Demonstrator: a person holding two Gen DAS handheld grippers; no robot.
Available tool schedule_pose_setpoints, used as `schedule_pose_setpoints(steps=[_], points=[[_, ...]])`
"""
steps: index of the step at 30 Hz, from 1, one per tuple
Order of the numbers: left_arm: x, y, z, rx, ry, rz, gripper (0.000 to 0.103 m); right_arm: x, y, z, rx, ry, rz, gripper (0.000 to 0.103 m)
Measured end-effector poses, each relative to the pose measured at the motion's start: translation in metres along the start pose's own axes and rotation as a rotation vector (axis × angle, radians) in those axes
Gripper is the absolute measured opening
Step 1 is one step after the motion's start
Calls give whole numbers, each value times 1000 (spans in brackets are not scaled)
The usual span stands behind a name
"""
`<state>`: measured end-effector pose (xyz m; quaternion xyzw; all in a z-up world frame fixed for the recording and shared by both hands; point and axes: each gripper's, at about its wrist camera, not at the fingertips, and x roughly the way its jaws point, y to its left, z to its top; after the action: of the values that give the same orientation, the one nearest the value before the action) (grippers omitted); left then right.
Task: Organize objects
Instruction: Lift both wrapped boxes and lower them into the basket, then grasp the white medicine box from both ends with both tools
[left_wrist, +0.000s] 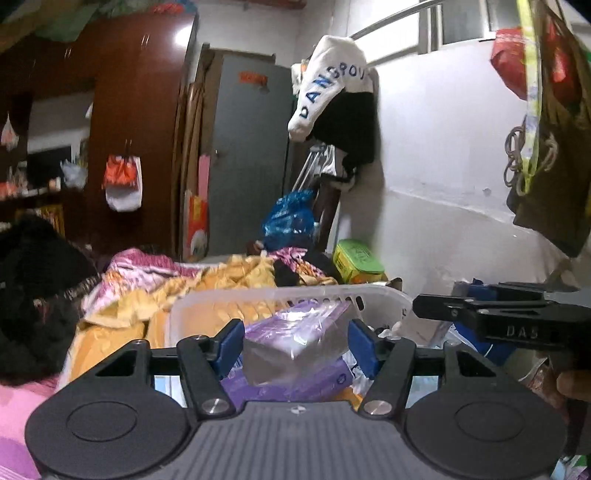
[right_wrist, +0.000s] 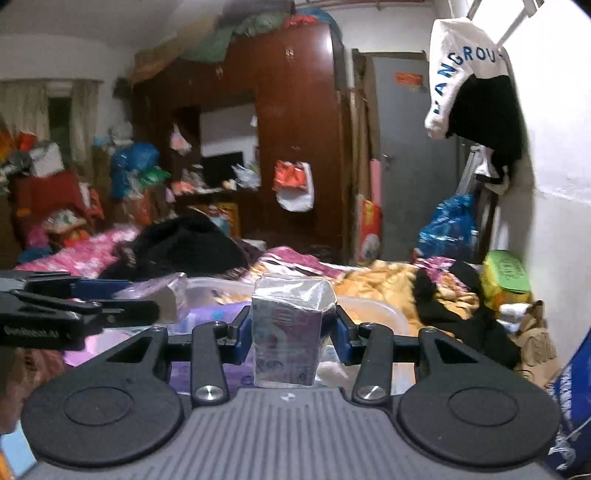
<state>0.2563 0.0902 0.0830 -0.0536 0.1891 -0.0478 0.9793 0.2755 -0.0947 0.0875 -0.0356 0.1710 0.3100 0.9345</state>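
Plastic-wrapped carton (right_wrist: 288, 332) stands upright, long axis vertical, clamped in the right tongs (right_wrist: 291, 334). Left tongs (left_wrist: 295, 347) grip a tilted wrapped box (left_wrist: 291, 350), which slants toward 1 o'clock. Beyond both, at 12 o'clock, lies the white basket (left_wrist: 258, 299), equally near either hand, on the bed (left_wrist: 229, 273).

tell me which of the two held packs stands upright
The printed pack in the right gripper stands upright; the purple pack in the left gripper lies tilted.

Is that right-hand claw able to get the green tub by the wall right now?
Probably not: the right gripper is already clamped on a plastic-wrapped box, and the green tub sits well off beyond rumpled bedding.
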Motion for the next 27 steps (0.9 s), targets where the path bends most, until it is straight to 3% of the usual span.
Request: schedule_pose_setpoints(steps=[5,8,10,12,13,17,21,24,27], points=[[7,3,-8,-8,19,-7,61,11,-8,-5,75,44,86,47],[5,5,-12,4,26,6,69,14,-7,-11,72,78,115,50],[-4,6,-15,0,-17,5,82,14,-8,-13,91,79,132,67],[-16,5,-21,7,-59,-13,90,3,-14,-16,112,25,118,99],[-22,4,-26,11,-73,-18,90,-5,-16,-18,114,-3,106,102],[-51,1,-62,20,-84,-53,90,-39,-25,-34,130,-44,104,103],[-73,-2,-114,34,-69,-101,90,-69,-27,-81,142,-57,176,103],[-73,-7,-142,54,-25,-155,90,-67,-19,-122,109,28,236,103],[-64,-13,-149,98,18,-191,89,-61,-7,-145,58,92,277,103]])
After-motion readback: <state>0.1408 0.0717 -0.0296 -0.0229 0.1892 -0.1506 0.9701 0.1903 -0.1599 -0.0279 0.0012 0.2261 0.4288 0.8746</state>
